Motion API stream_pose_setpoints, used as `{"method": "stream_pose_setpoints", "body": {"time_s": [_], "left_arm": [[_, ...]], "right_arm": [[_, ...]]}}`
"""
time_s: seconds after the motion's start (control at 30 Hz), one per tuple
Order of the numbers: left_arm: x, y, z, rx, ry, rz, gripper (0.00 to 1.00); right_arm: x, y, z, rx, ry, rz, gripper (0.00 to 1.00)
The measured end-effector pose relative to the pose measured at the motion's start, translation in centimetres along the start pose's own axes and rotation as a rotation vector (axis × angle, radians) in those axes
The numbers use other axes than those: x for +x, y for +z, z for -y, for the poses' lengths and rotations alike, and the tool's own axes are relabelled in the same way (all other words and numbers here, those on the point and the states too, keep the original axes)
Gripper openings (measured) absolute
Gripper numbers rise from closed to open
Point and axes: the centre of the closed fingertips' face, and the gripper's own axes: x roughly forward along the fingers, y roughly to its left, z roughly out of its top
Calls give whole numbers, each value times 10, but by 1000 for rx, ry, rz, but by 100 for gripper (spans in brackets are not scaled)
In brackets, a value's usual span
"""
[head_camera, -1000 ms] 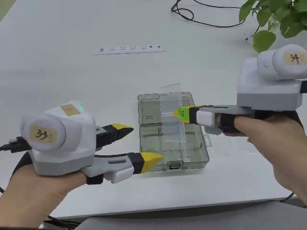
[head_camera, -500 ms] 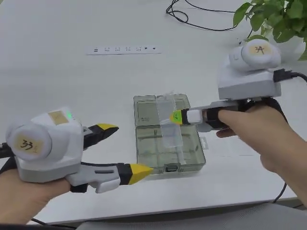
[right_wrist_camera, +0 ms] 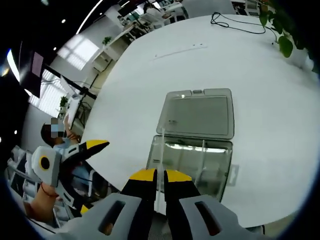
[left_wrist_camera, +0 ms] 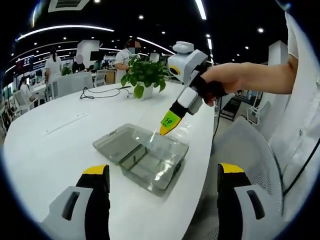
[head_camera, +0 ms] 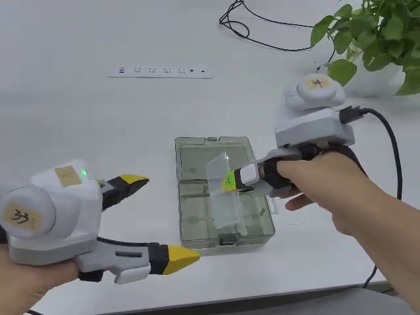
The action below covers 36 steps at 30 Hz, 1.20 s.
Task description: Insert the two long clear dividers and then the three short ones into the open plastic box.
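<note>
The white table (head_camera: 72,125) carries the open plastic box (head_camera: 194,211), its lid laid flat on the far side. Your right hand (head_camera: 325,187) reaches in from the right. It aims the right gripper (head_camera: 228,182) leftward over the box's tray, jaws pinched onto a clear divider (head_camera: 226,205). The divider stands on edge and tilted, with its long axis running from the lid side toward you. Your left gripper (head_camera: 164,218) hovers near-left of the box, jaws spread wide, holding nothing.

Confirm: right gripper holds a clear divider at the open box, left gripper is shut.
No. The left gripper is open, jaws wide apart, per the left gripper view. The right gripper does hold the clear divider at the open box.
</note>
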Motion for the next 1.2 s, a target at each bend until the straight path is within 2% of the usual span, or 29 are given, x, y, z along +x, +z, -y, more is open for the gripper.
{"method": "stream_pose_setpoints", "body": {"time_s": [0.07, 0.2, 0.63, 0.9, 1.2], "left_arm": [[1, 0, 1, 0, -8, 7, 93], [4, -3, 2, 4, -21, 9, 98], [7, -7, 0, -21, -36, 22, 94], [11, -9, 3, -36, -46, 24, 94], [12, -9, 2, -53, -38, 26, 92]], "right_arm": [[3, -1, 4, 10, -12, -11, 6], [8, -9, 0, 42, -13, -36, 6], [27, -17, 18, 113, -43, -89, 6], [34, -18, 22, 104, -58, -104, 6], [39, -20, 22, 41, -85, -110, 6]]}}
